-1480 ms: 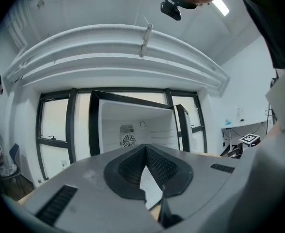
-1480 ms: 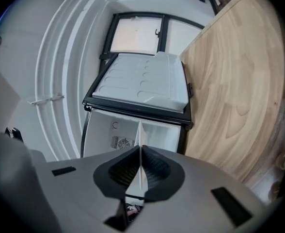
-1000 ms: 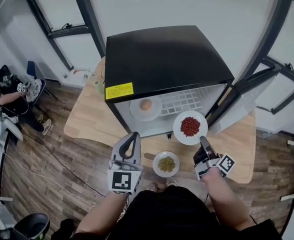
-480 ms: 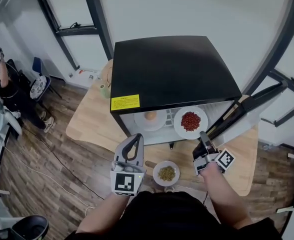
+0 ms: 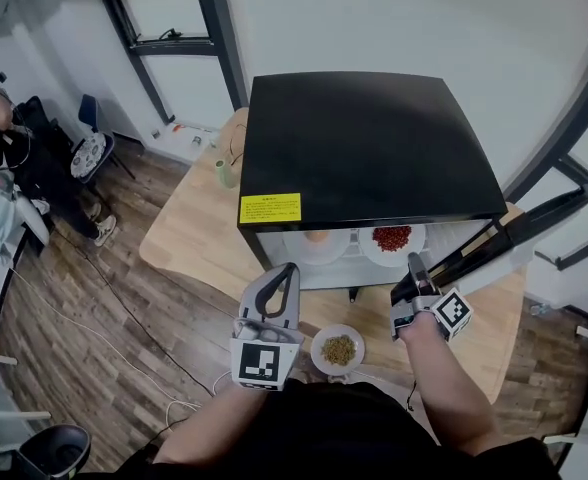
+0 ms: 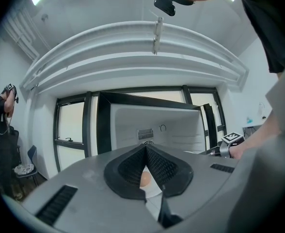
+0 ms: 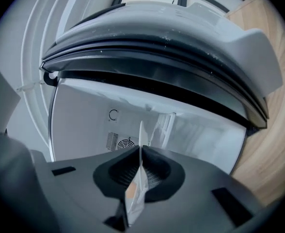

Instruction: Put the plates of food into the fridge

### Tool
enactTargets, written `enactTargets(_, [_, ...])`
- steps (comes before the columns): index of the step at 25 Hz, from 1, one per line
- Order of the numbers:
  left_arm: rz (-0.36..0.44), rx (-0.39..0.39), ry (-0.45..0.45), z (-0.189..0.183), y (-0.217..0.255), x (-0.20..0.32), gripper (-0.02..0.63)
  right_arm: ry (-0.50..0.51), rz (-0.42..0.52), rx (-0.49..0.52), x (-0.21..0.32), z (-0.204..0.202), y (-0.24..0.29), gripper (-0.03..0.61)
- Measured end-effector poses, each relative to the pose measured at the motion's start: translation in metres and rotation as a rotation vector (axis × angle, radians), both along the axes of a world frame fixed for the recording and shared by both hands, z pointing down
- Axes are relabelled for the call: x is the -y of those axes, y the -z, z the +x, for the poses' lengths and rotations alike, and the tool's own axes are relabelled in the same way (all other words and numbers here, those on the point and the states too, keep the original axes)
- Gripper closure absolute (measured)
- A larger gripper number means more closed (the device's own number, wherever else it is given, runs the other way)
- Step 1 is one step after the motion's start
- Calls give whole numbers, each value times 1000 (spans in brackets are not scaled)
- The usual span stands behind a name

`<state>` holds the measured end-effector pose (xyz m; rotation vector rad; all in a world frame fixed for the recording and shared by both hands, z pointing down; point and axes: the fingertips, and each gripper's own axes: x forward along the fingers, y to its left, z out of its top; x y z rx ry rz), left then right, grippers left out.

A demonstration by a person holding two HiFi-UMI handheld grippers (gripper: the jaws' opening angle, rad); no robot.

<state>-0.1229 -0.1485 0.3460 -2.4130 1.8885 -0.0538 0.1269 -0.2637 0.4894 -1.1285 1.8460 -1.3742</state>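
A small black fridge [image 5: 374, 138] stands open on a wooden table [image 5: 189, 233]. A white plate of red food [image 5: 392, 239] is on its shelf at the right, and my right gripper [image 5: 414, 260] is shut on its near rim. The right gripper view shows that rim [image 7: 138, 178] edge-on between the closed jaws of the right gripper [image 7: 140, 149]. A plate with an orange-brown food item [image 5: 317, 241] sits beside it on the shelf. A plate of green food [image 5: 338, 349] lies on the table in front. My left gripper [image 5: 291, 267] hangs shut and empty before the fridge; the left gripper [image 6: 145, 147] points at the shelf.
The fridge door [image 5: 494, 243] stands swung out to the right, close beside my right arm. A pale green container [image 5: 224, 173] stands on the table left of the fridge. A person [image 5: 4, 148] sits at the far left on the wooden floor side.
My right gripper has carried the plate of red food forward from in front of the fridge onto the shelf inside. The left gripper has stayed about where it was.
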Motion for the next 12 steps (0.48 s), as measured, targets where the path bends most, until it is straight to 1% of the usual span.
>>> enactTargets(2, [1,-9,6,1,1,0,609,-20,-9,-21,6,-4,0,546])
enactTargets(4, [-2,-7,18,-1,0,0,609,-22,-20,-64,13,-8,1,546])
enactTargets(6, [-12,-10,34,-6,-2,-2,609,-9,-8,-120,19,-13,4,546])
enactTargets(8, [-27,-5,45,-10,-7,-3,609,3,23,-227,25,-17,8,538])
enactTargets(10, [-35,6,50,-12,-10,-3,609,13,47,-375,27,-19,10,526])
enactTargets(12, [-37,15,56,-12,-10,-4,609,18,48,-477,26,-19,8,494])
